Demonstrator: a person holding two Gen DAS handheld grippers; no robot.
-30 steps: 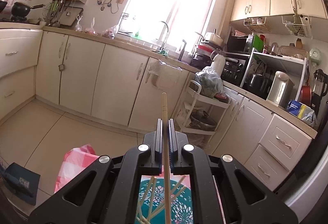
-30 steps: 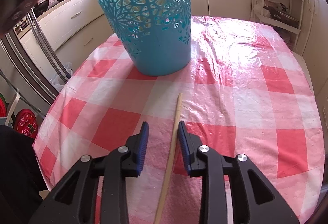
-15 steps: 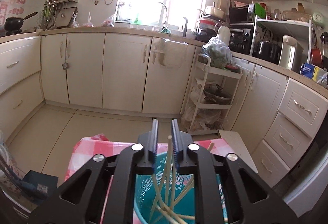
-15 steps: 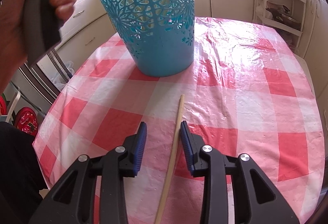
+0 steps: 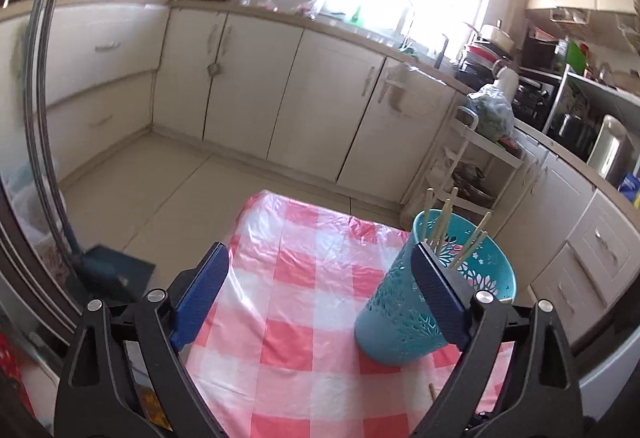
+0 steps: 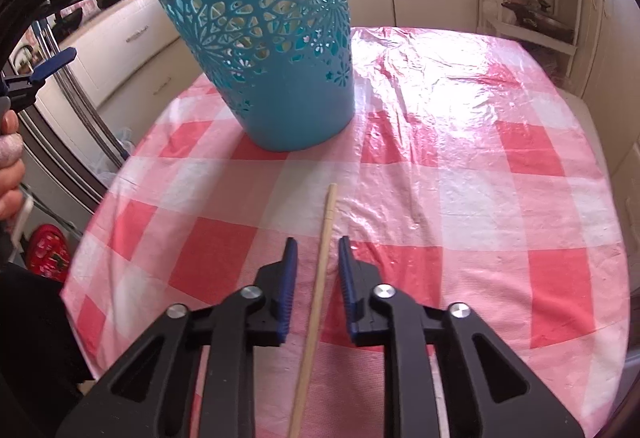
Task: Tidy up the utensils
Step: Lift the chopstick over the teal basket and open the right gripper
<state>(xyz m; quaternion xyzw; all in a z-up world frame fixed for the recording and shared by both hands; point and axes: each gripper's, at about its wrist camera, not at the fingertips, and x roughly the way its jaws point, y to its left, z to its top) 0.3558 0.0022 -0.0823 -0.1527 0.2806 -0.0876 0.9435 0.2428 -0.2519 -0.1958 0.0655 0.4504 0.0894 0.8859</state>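
Done: several chopsticks (image 5: 440,224) stand leaning inside the blue basket (image 5: 404,318), their tips sticking up past its rim.
Left: one chopstick (image 6: 320,278) lies flat on the checked tablecloth (image 6: 460,165); no other loose utensil shows on the table in either view.
Basket place: upright on the cloth, at 12 o'clock from the lying chopstick and a little apart from its far tip.
Left claw (image 5: 320,290): empty; the jaws have just been opening and now stand wide apart, nothing between them; the basket sits at 3 o'clock, partly behind its right finger.
Right claw (image 6: 316,266): low over the cloth with the lying chopstick running between the jaws; they have just been closing, and a thin gap shows on each side of the stick, so it does not look pinched yet.
Progress: I judge it near the end, with one stick to lift and drop in the basket.
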